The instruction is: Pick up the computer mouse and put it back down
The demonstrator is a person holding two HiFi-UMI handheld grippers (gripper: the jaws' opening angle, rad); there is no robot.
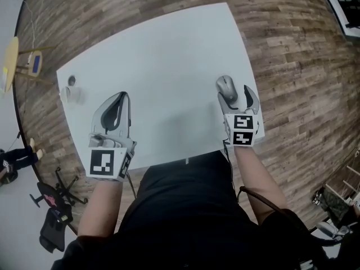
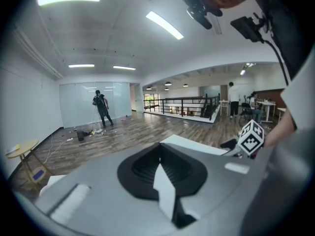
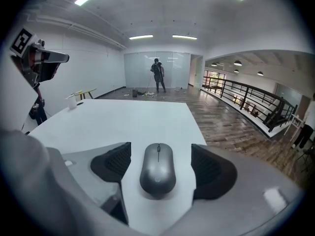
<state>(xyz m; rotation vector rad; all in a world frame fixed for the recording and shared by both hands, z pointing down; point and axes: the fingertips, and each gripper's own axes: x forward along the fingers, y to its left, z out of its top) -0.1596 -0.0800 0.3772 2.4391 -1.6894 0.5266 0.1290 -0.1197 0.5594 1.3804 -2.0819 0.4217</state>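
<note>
At the table's right edge, computer mouse lies flat between right claw jaws, wide apart, neither pad touching. Over table's left part, left claw, jaws together, empty. Risk: rounded slick sides; off-centre closing may squirt it forward or off that edge.

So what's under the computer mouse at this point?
The white table: the computer mouse rests on it between the right tool's open jaws. The mouse's underside is covered by its own body.

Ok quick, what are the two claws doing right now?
Left claw: shut, holding nothing.
Right claw: open around the mouse on the table, not gripping it.
</note>
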